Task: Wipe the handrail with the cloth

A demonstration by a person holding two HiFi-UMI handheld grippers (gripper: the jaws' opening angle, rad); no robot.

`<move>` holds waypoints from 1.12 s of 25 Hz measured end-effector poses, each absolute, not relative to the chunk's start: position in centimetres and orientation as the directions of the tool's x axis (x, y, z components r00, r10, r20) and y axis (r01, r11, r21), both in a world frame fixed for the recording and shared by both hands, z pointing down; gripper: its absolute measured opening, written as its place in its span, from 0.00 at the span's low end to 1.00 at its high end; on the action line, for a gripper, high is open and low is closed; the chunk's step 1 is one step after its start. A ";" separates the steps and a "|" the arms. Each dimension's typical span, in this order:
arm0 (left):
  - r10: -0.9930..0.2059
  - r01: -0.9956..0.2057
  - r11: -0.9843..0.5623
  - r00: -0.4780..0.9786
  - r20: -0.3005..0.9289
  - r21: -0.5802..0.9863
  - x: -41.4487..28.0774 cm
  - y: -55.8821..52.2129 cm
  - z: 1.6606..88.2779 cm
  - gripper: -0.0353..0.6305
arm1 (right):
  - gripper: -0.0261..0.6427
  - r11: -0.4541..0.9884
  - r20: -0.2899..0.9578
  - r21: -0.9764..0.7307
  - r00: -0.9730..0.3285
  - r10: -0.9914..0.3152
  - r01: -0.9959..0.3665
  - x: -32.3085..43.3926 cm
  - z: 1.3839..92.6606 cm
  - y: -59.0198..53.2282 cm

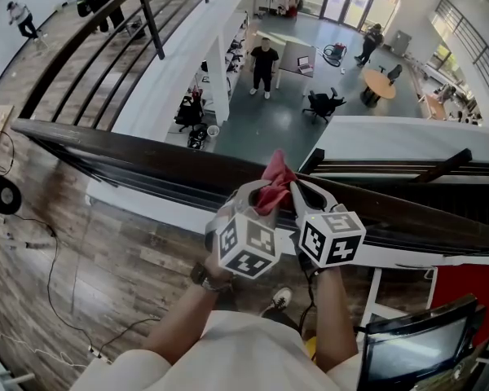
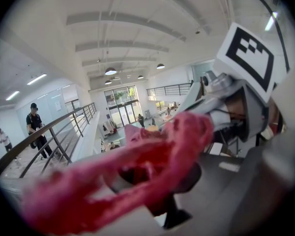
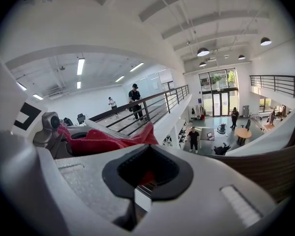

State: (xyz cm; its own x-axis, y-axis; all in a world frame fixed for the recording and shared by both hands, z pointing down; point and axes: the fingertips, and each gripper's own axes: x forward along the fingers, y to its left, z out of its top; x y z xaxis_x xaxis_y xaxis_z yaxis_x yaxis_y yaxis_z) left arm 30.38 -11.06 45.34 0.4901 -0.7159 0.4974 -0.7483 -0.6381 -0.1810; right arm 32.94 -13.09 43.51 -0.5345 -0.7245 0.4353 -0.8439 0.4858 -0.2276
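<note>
**Both tools on the red cloth at the handrail**

In the head view the cloth (image 1: 275, 181) stands bunched in a small red peak just below the middle of the frame. It sits directly over the dark wooden handrail (image 1: 130, 155), which runs from the left edge down to the right edge. Whether the cloth touches the rail cannot be told from here.

The left tool (image 2: 155, 177) is clamped on the cloth. In its own view the red fabric spills across the jaws and down to the lower left of the frame, blurred because it is so close.

The right tool (image 3: 146, 175) meets the cloth from the right, its tip touching the left tool's tip. Its jaws are closed together. A scrap of red shows in the dark gap between its pads, so it seems to pinch an edge of the cloth too.

The two marker cubes sit side by side low in the head view, above the person's forearms. Beyond the rail, in the upper middle of that frame, a person (image 1: 265, 63) stands on the lower floor.
</note>
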 end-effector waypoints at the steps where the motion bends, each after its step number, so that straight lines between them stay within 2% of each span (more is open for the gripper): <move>1: -0.717 -0.750 -0.637 0.489 0.498 -0.181 30.1 -11.1 45.4 0.15 | 0.04 0.488 0.435 -0.228 -0.536 -0.723 -0.843 32.7 43.5 -13.1; 28: -0.735 -0.773 -0.608 0.460 0.498 -0.183 26.3 -11.2 45.6 0.15 | 0.04 0.525 0.431 -0.233 -0.571 -0.699 -0.819 28.7 43.6 -13.2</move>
